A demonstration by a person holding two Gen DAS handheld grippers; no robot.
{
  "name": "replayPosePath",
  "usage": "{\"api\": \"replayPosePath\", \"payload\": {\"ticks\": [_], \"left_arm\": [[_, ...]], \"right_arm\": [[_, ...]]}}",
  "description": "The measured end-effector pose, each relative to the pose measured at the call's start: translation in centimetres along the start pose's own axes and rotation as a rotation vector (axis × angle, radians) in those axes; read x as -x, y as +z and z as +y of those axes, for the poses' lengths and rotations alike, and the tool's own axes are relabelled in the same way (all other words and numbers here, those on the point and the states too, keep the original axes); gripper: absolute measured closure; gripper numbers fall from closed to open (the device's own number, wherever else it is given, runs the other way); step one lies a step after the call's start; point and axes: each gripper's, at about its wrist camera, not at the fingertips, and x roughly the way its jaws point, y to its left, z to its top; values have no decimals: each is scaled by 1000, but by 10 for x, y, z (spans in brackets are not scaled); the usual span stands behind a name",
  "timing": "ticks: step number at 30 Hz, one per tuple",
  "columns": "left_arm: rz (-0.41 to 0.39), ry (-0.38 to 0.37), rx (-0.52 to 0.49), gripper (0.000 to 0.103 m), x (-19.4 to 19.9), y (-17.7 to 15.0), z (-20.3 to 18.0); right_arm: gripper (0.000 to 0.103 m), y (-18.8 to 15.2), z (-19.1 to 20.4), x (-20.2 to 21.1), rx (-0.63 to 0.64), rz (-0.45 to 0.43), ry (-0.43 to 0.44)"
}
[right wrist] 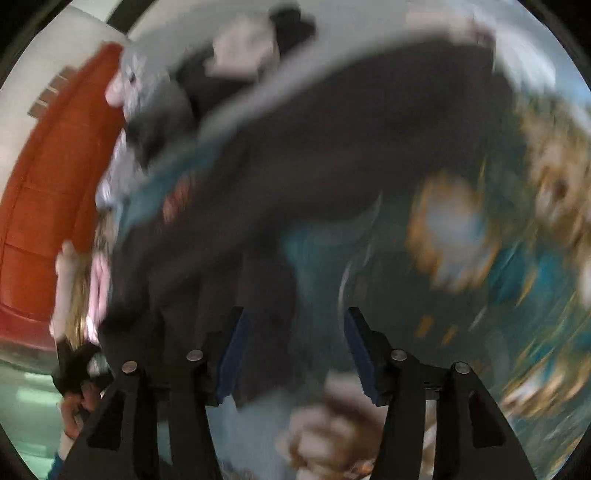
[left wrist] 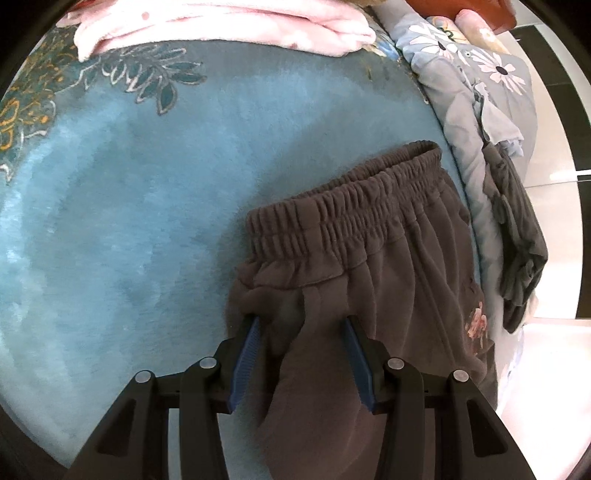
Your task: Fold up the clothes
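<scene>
Brown trousers (left wrist: 388, 240) with a gathered elastic waistband (left wrist: 343, 199) lie on a blue patterned bedspread (left wrist: 147, 221). My left gripper (left wrist: 301, 328) is open, its blue pads (left wrist: 247, 354) wide apart on either side of a raised fold of the trouser cloth just below the waistband. The right wrist view is heavily motion-blurred. There the brown trousers (right wrist: 351, 147) stretch across the upper middle. My right gripper (right wrist: 295, 332) is open, and dark cloth reaches into the left half of its gap.
A folded pink garment (left wrist: 229, 29) lies at the far edge. A grey floral quilt (left wrist: 480, 81) and a dark grey garment (left wrist: 517, 236) hang off the right side above a pale tiled floor (left wrist: 554, 240). Red furniture (right wrist: 55, 184) stands left; a hand (right wrist: 74, 402) shows low left.
</scene>
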Motion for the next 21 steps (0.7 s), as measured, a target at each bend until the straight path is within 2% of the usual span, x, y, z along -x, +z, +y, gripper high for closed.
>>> {"api": "replayPosePath", "payload": {"ticks": [2, 4, 7, 10, 12, 16, 21], "left_arm": [[2, -21, 9, 55, 0, 1, 1], [-7, -32, 8, 63, 2, 1, 3], [-21, -47, 7, 82, 7, 0, 5], [-35, -62, 6, 94, 11, 0, 8], [-44, -72, 5, 96, 14, 0, 10], [-128, -105, -9, 97, 45, 3, 11], [-196, -190, -25, 97, 87, 17, 4]], "right_arm": [[46, -11, -7, -14, -67, 17, 15], [45, -17, -13, -24, -151, 5, 56], [47, -19, -6, -31, -219, -1, 122], [92, -17, 10, -33, -232, 11, 112], [93, -16, 22, -24, -221, 6, 117], [94, -14, 45, 37, -149, -75, 142], [95, -16, 46, 171, -130, -284, 124]]}}
